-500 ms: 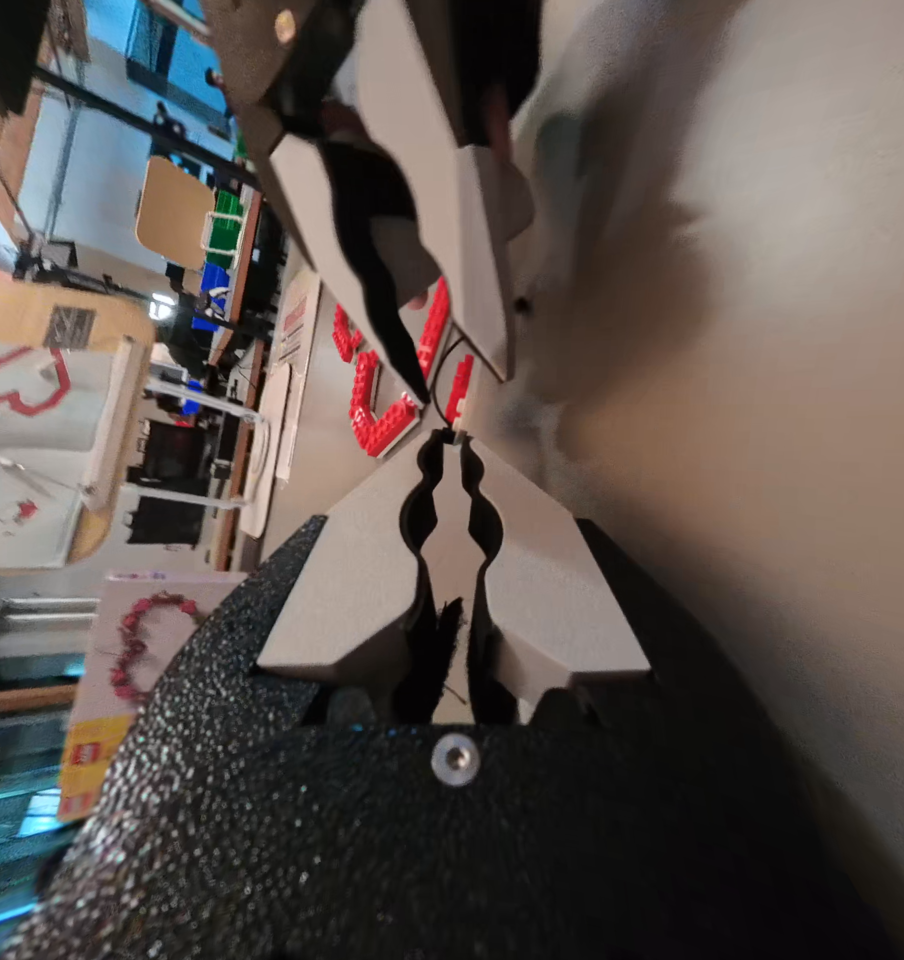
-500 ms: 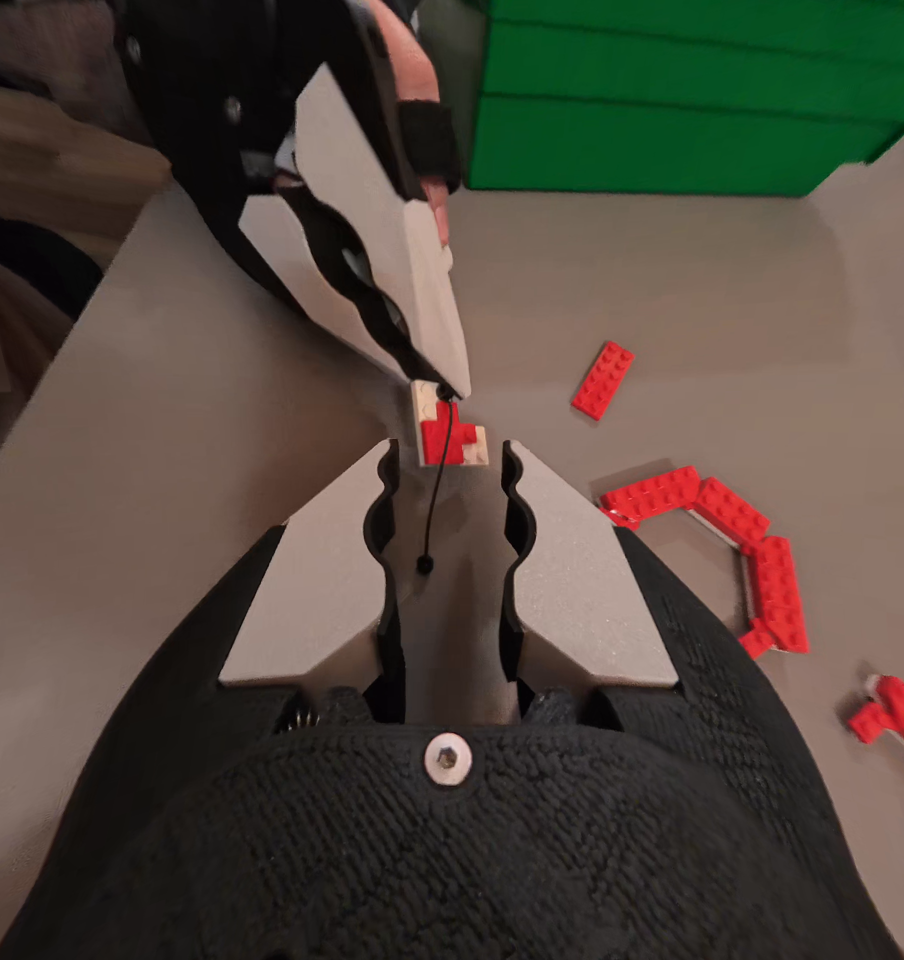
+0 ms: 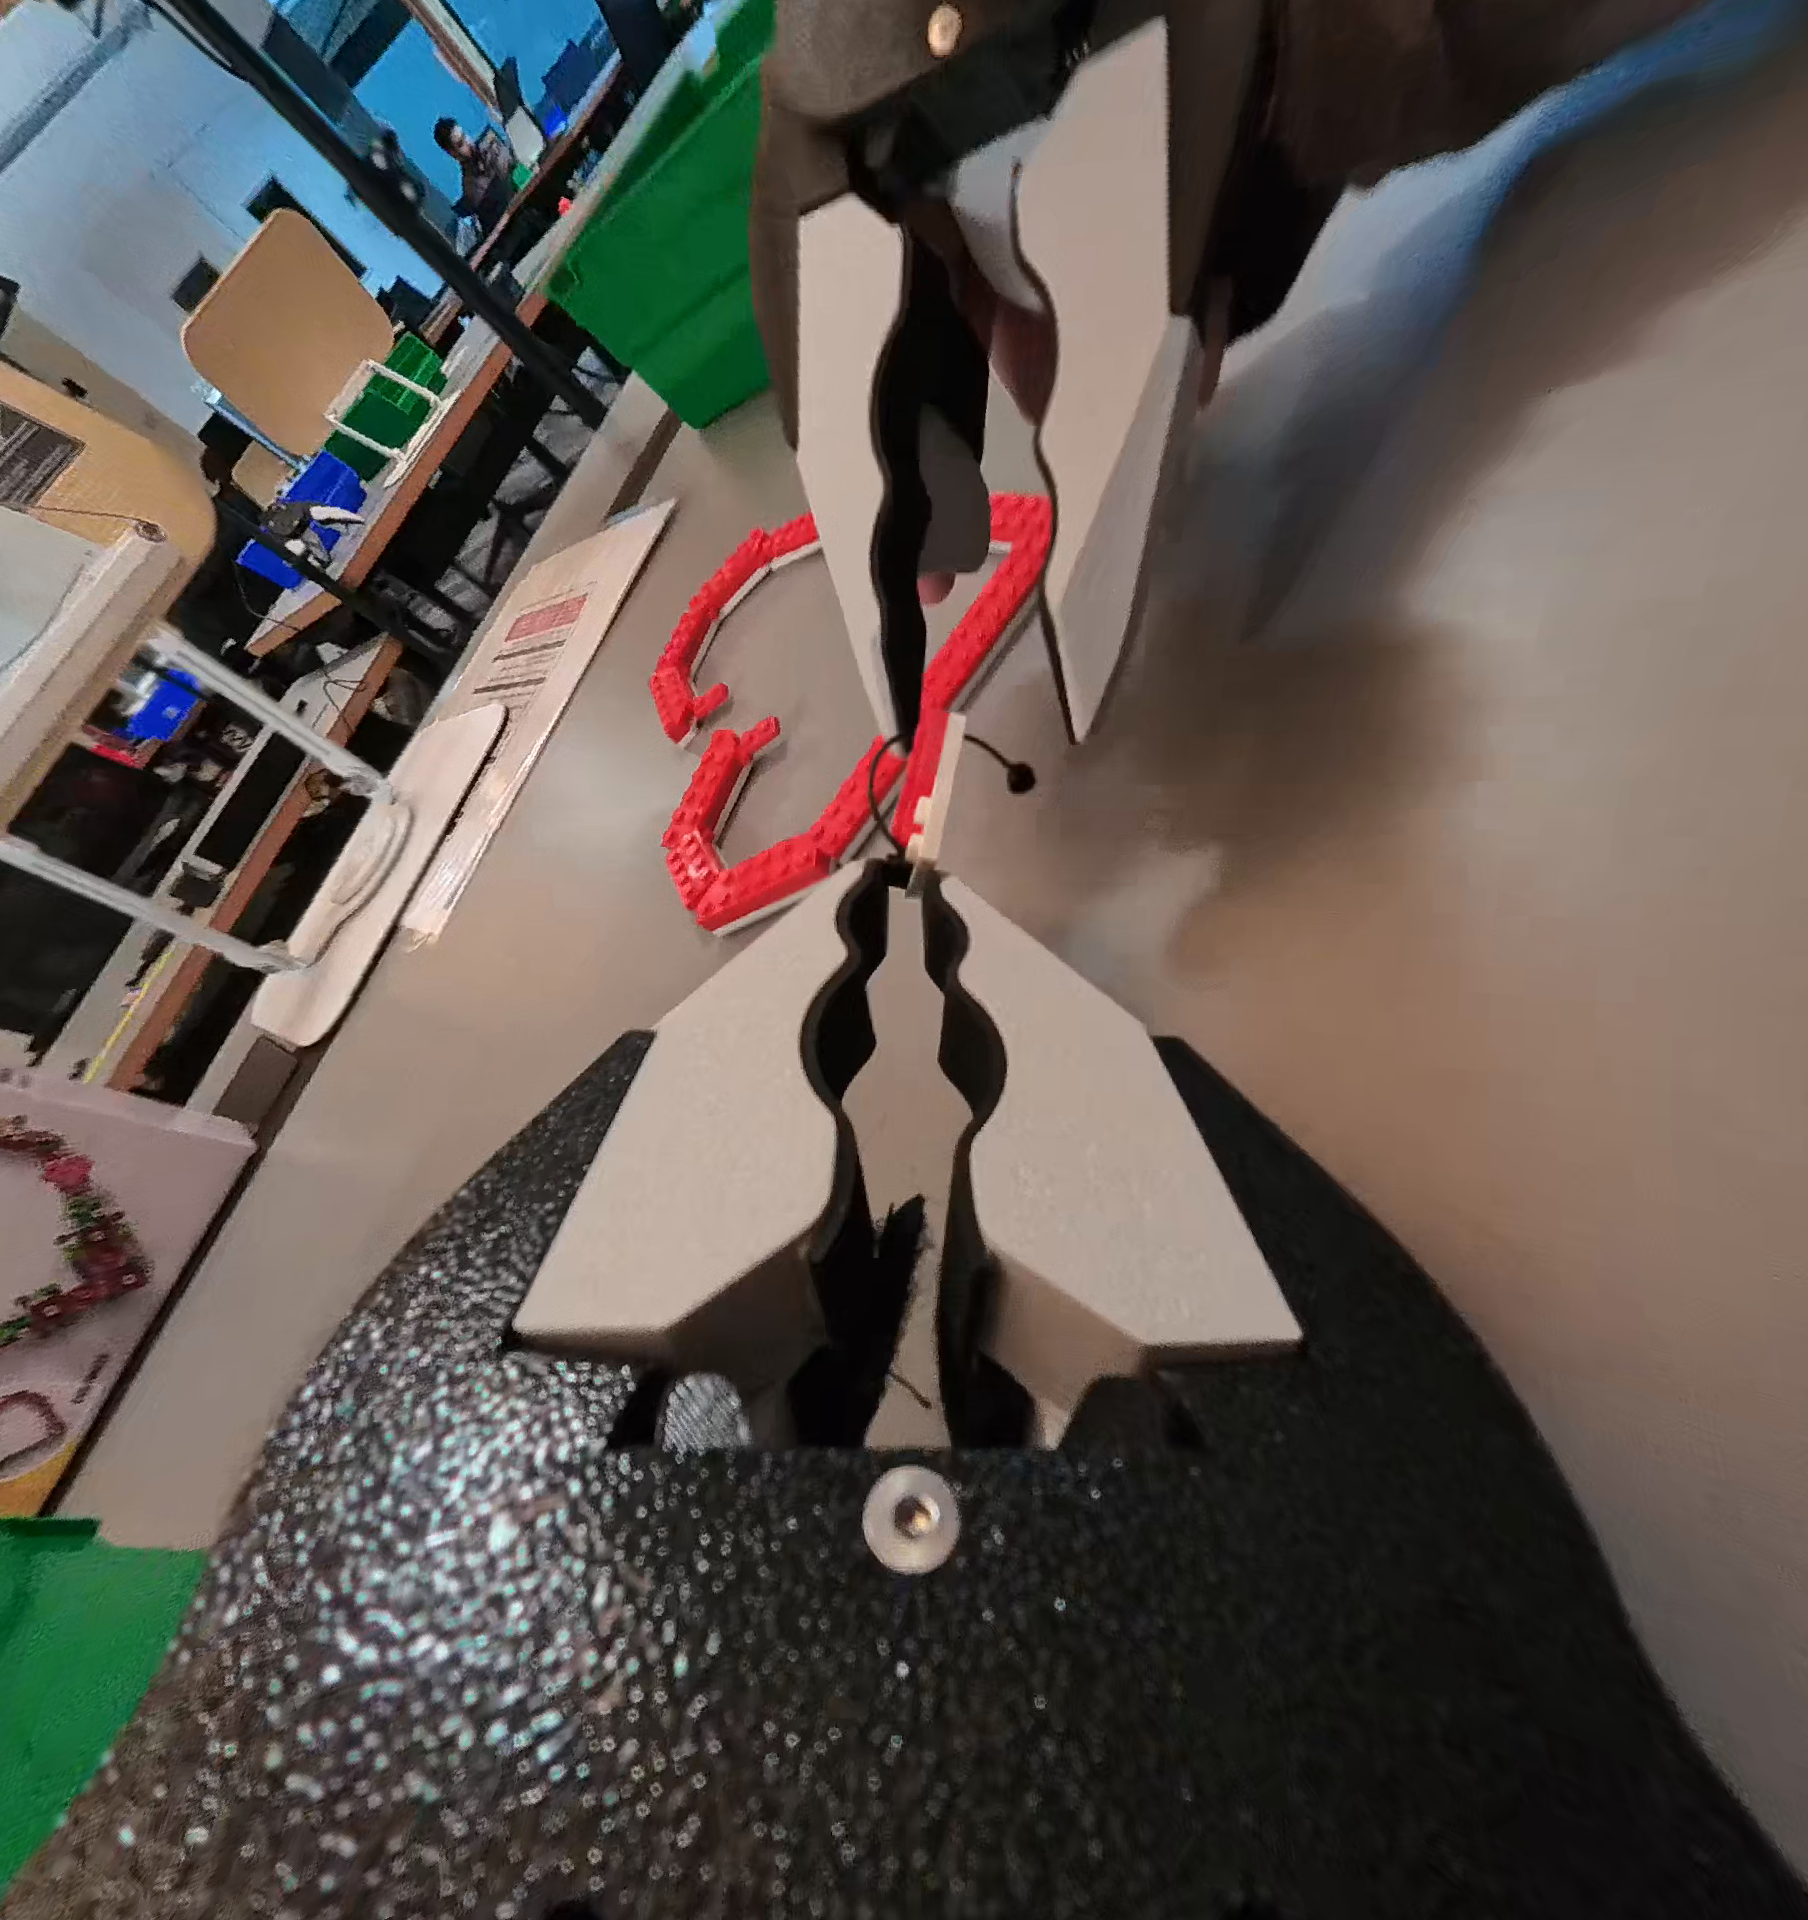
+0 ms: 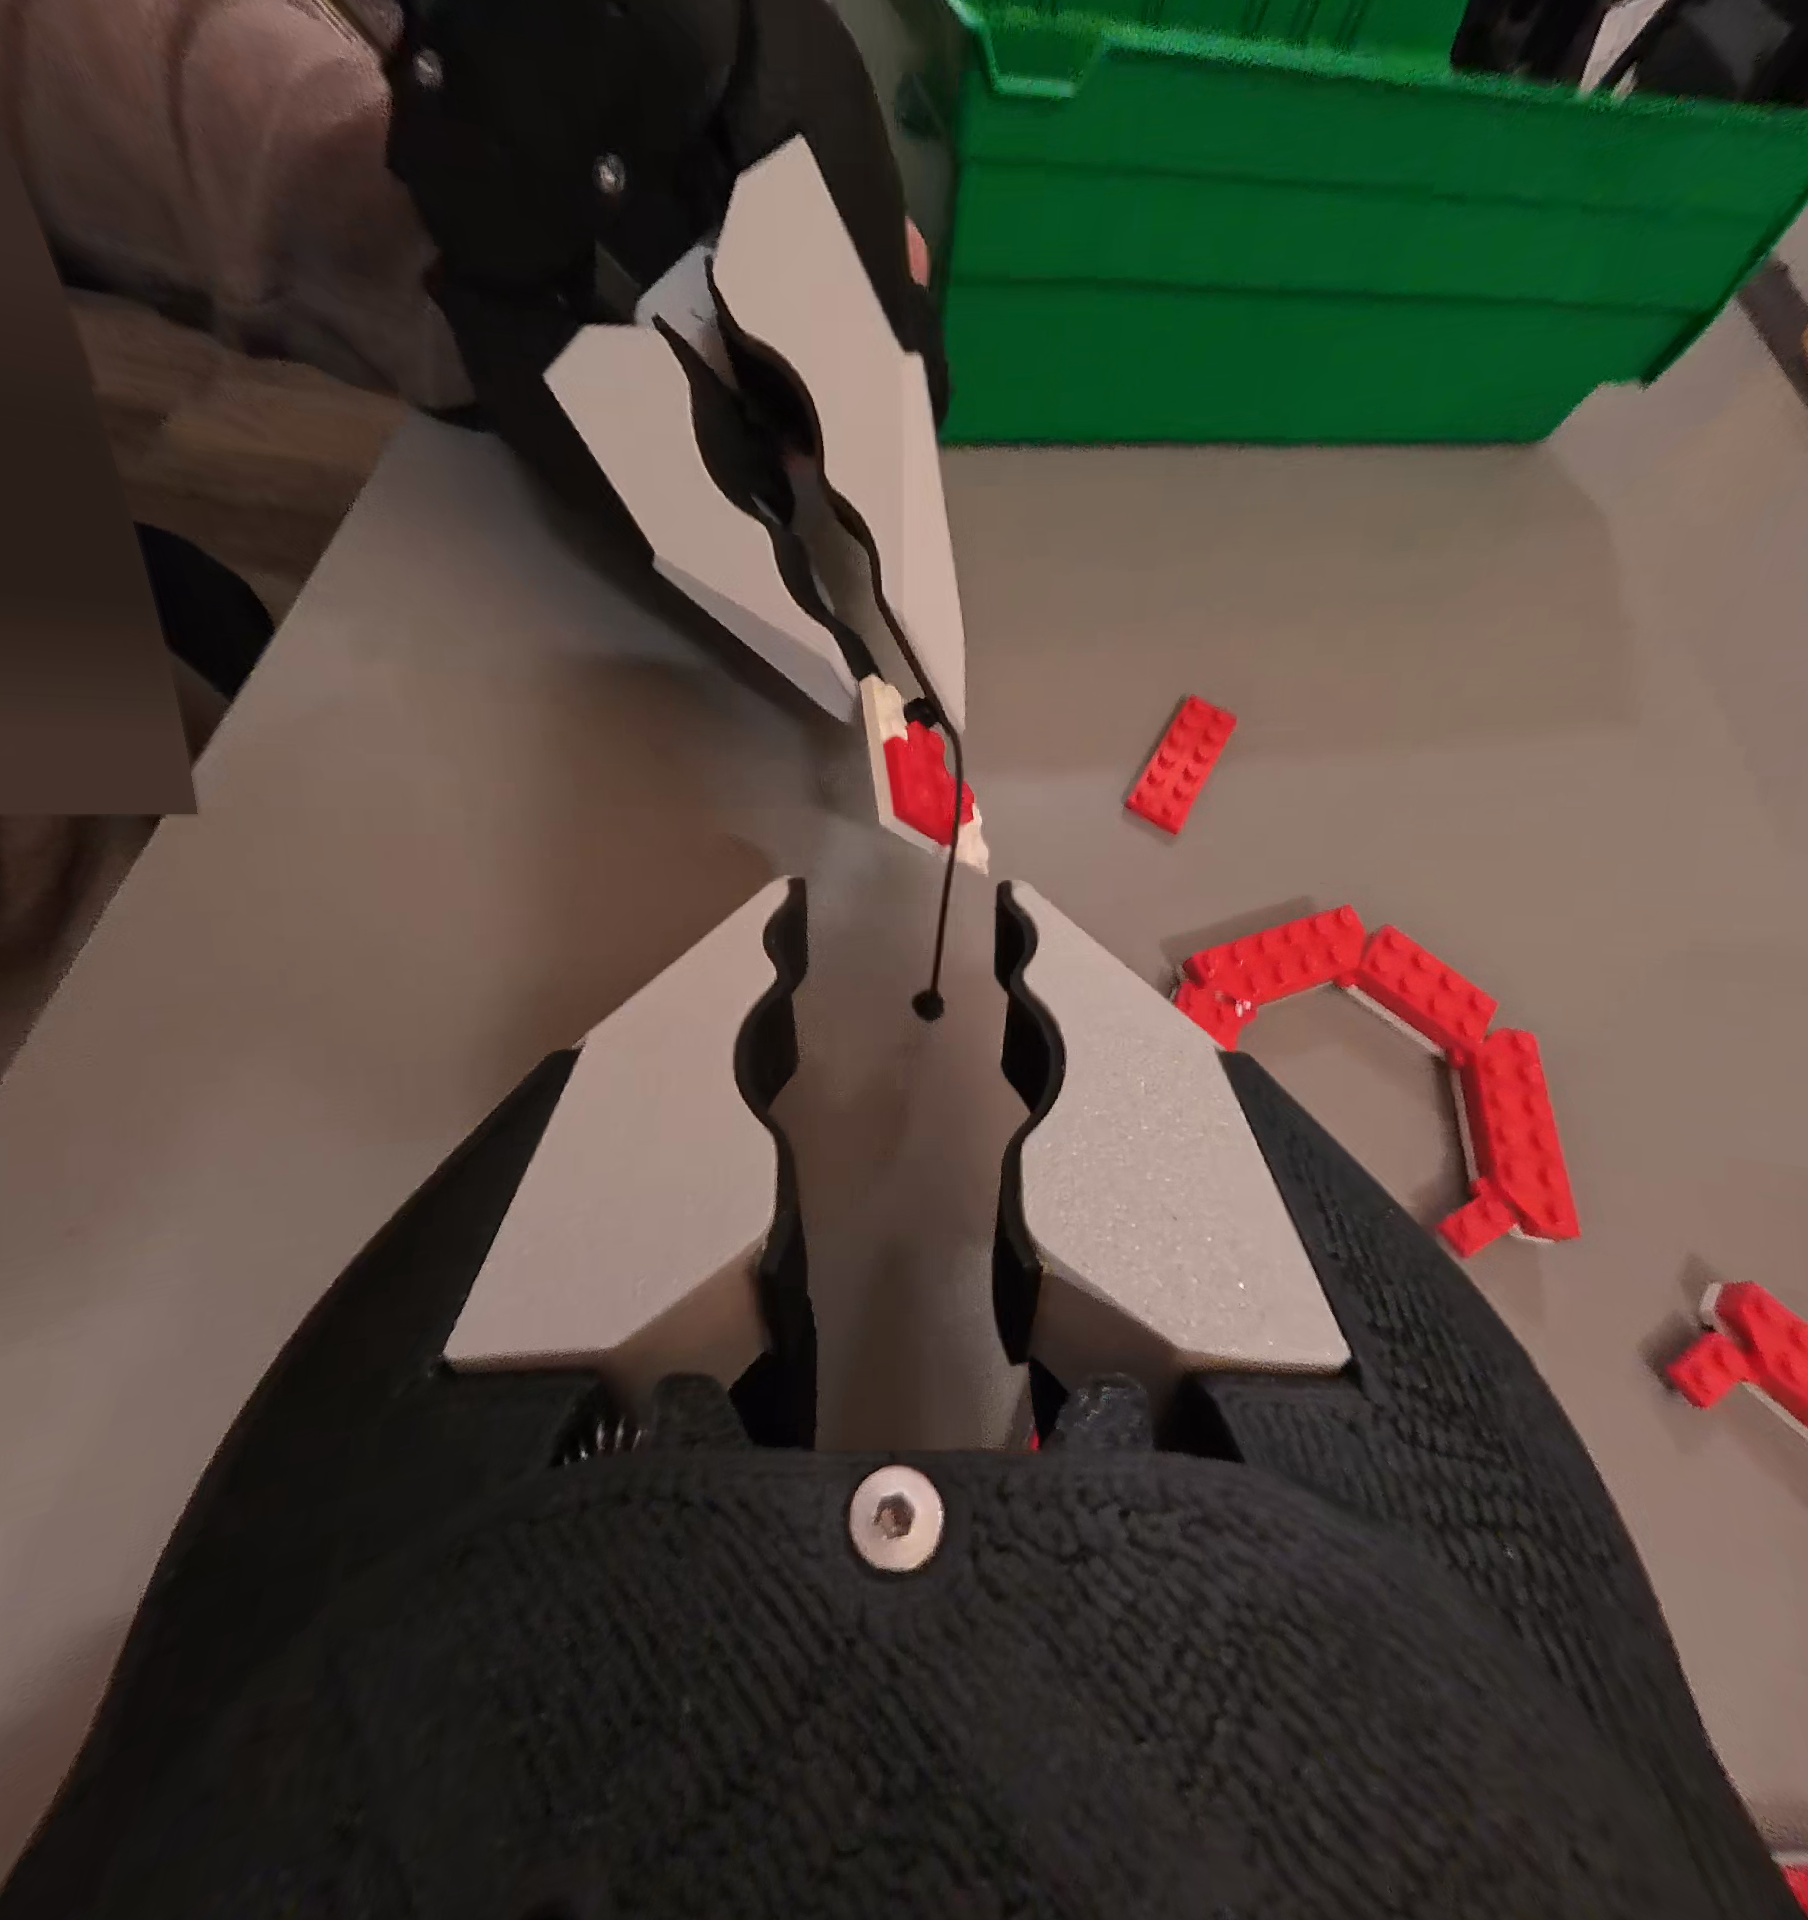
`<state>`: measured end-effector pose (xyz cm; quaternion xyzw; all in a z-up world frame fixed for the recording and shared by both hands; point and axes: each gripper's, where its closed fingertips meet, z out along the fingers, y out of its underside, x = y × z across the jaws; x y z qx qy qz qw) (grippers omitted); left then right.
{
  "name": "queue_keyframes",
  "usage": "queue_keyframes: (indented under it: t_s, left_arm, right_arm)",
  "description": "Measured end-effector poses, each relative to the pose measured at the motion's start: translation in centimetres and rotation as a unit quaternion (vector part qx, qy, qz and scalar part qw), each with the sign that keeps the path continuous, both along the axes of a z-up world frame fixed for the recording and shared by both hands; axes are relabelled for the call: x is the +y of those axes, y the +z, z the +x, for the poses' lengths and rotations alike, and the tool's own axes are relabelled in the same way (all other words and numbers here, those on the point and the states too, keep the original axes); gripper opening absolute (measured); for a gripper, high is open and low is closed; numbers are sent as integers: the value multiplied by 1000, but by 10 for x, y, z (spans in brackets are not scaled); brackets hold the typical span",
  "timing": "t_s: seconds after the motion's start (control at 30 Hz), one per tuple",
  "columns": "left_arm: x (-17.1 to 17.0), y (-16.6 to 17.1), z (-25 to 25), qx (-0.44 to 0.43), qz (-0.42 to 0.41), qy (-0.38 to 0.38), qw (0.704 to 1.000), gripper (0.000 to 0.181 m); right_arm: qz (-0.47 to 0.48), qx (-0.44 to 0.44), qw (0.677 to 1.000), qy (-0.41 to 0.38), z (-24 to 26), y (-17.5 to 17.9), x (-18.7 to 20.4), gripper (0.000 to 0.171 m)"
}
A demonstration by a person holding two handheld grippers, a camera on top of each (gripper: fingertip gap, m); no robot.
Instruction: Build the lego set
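The left gripper (image 3: 905, 883) pinches a small red-and-white lego piece (image 4: 926, 779) at frame center, a black cord (image 4: 947, 894) hanging from it. The right gripper (image 4: 900, 894) stands wide apart, holding nothing. Only the left wrist view shows the red heart outline (image 3: 754, 831); the right shows a loose red plate (image 4: 1180, 764) and a green bin (image 4: 1347, 260) at upper right.

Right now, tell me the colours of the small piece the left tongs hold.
Red on a white plate, clearest in the right wrist view.

The left gripper (image 3: 905, 883) has its jaws nearly closed (tips pinched); the right gripper (image 4: 900, 888) has its jaws apart.
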<state>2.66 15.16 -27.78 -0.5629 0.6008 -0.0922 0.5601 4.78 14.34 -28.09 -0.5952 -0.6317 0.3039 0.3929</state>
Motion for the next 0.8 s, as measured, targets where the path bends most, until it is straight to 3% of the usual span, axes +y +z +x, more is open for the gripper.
queue_keyframes:
  t_s: [0.1, 0.3, 0.37, 0.43, 0.47, 0.7, 0.8]
  left_arm:
    - [-4, 12, 4, -42, -27, -21, 999, 5]
    - [-16, 27, 9, -83, -49, -77, 992, 6]
    - [-11, 31, 8, -100, -31, -56, 993, 13]
    - [-10, 28, 9, -85, -16, -48, 995, 51]
    - [-11, 24, 10, -68, -13, -49, 996, 55]
    - [-3, 6, 18, 68, 134, -49, 987, 13]
    - [3, 0, 24, 124, 219, -50, 967, 9]
  right_arm:
    - [64, 22, 998, -6, -8, 11, 0, 36]
    - [175, 29, 984, -11, -13, 24, -2, 5]
    - [179, 21, 983, -30, -11, 25, 1, 4]
    - [209, -16, 976, -56, -6, 19, 9, 4]
    - [223, -39, 972, -66, -4, 14, 12, 4]
    - [256, -132, 951, -114, -2, -8, 15, 4]
    - [252, -151, 945, -145, 3, -11, 19, 5]
